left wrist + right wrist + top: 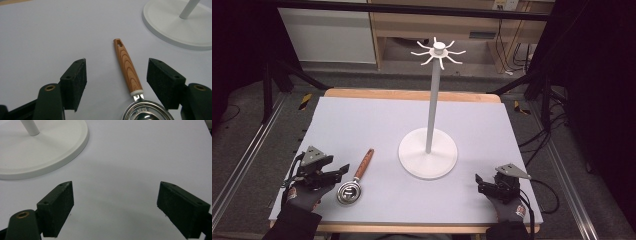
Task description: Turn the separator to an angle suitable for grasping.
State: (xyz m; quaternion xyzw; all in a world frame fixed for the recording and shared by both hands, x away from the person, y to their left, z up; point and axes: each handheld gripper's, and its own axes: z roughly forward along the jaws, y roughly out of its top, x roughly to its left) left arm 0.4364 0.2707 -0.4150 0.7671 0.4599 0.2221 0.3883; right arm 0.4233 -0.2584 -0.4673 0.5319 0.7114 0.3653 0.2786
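A metal measuring spoon with a wooden handle lies flat on the grey-white mat, bowl toward me, handle pointing away. My left gripper rests low at the mat's front left, open, its jaws on either side of the handle without touching it. A white stand with a tall post and hooked arms at the top stands mid-mat. My right gripper sits open at the front right, nothing between its jaws, just right of the stand's round base.
The mat covers a wooden table. Dark frame legs and cables flank the table on the floor. Wooden furniture stands behind.
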